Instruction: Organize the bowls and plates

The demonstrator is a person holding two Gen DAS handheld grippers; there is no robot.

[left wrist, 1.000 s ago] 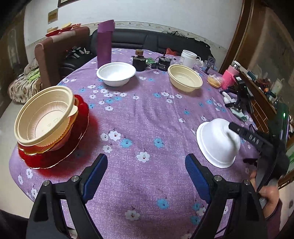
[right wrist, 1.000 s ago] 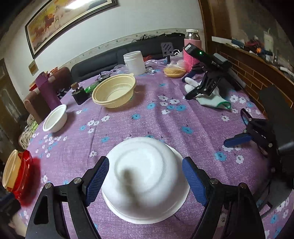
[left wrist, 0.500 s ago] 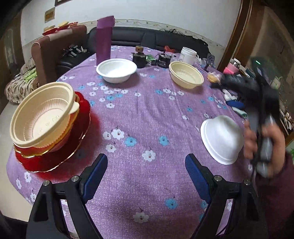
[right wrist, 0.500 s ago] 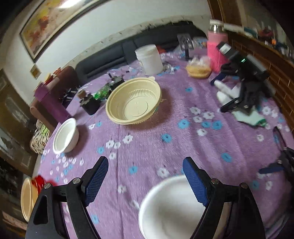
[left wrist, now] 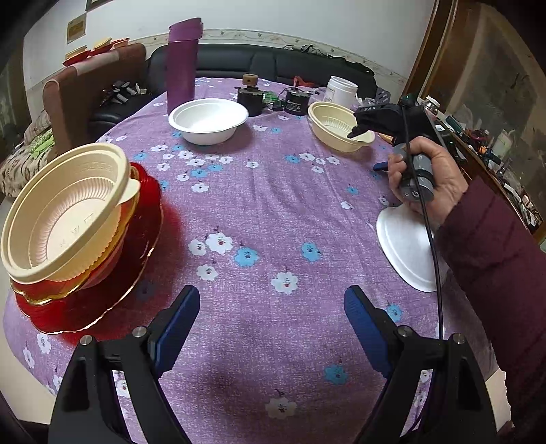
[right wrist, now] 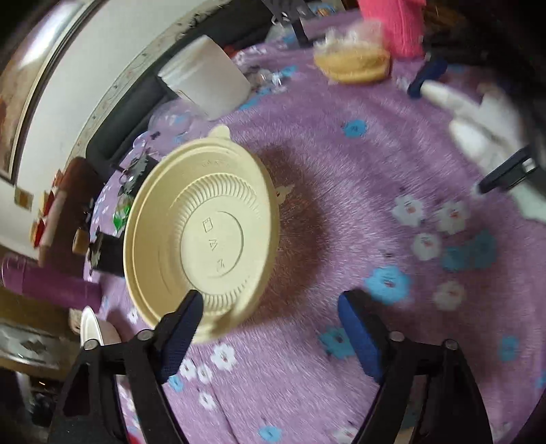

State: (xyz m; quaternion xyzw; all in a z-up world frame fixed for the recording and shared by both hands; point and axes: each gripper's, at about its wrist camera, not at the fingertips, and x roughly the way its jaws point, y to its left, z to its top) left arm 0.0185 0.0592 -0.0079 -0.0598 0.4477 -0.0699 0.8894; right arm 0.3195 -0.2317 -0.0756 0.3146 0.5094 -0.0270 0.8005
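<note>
A cream bowl [left wrist: 65, 215] sits stacked on red plates [left wrist: 92, 290] at the table's left. An upright white bowl [left wrist: 208, 119] stands at the back. Another cream bowl [left wrist: 341, 128] stands at the back right; it also shows in the right wrist view [right wrist: 201, 232]. An upside-down white bowl [left wrist: 406, 246] lies at the right, partly behind the hand. My left gripper [left wrist: 271, 322] is open and empty over the near tablecloth. My right gripper [right wrist: 269, 321] is open, its left finger over the cream bowl's near rim; it also shows in the left wrist view [left wrist: 361, 131].
A purple tumbler [left wrist: 181, 65], small dark jars [left wrist: 252, 95] and a white tub [left wrist: 341, 90] stand at the back. A pink cup [right wrist: 396, 27], a food bag [right wrist: 355, 61] and a white glove [right wrist: 484, 123] lie beyond the cream bowl. A brown chair [left wrist: 88, 99] stands at the left.
My right gripper has left the upside-down white bowl and moved up the table to the back-right cream bowl, tilting over it. The left gripper has barely moved.
</note>
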